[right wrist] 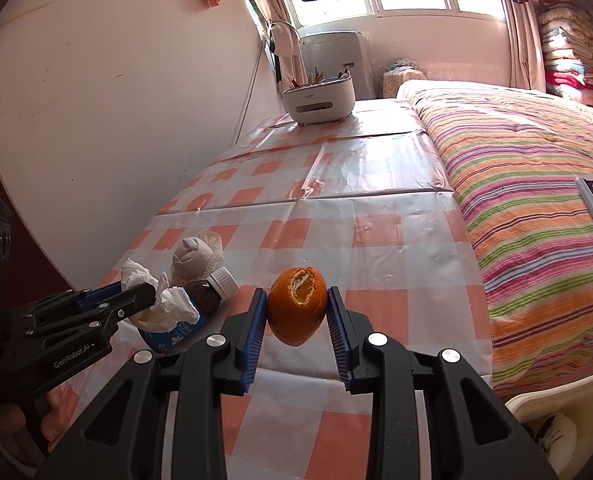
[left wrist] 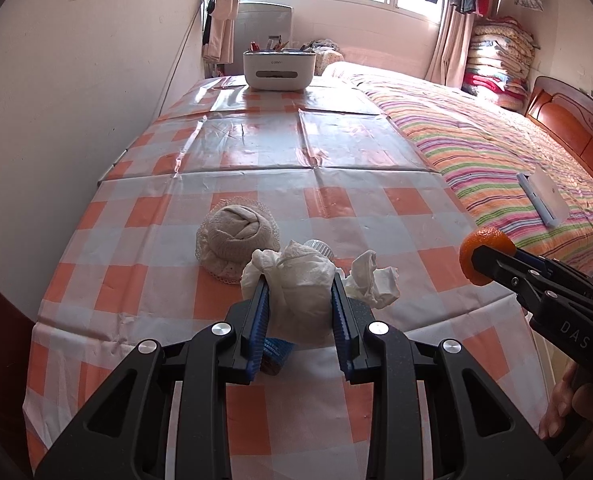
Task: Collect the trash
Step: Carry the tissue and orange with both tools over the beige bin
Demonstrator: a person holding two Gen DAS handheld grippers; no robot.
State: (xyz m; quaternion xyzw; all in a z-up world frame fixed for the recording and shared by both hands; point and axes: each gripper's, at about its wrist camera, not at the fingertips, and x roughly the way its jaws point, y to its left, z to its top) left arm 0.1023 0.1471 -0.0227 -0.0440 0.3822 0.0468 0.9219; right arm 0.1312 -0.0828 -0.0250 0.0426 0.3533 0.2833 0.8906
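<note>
Trash partly gathered: left hand-held gripper (left wrist: 300,292) pinching tissue (left wrist: 296,280) and bottle (right wrist: 200,300), right hand-held gripper (right wrist: 296,312) pinching orange peel (right wrist: 296,306), both lifted over bench (left wrist: 376,208); more tissue (left wrist: 372,280) left lying there, no bin visible.

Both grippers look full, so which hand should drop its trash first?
Probably the right: the right gripper clamps only the orange peel shell, clear of the table, while the left gripper pinches crumpled white tissue beside a bottle.
</note>
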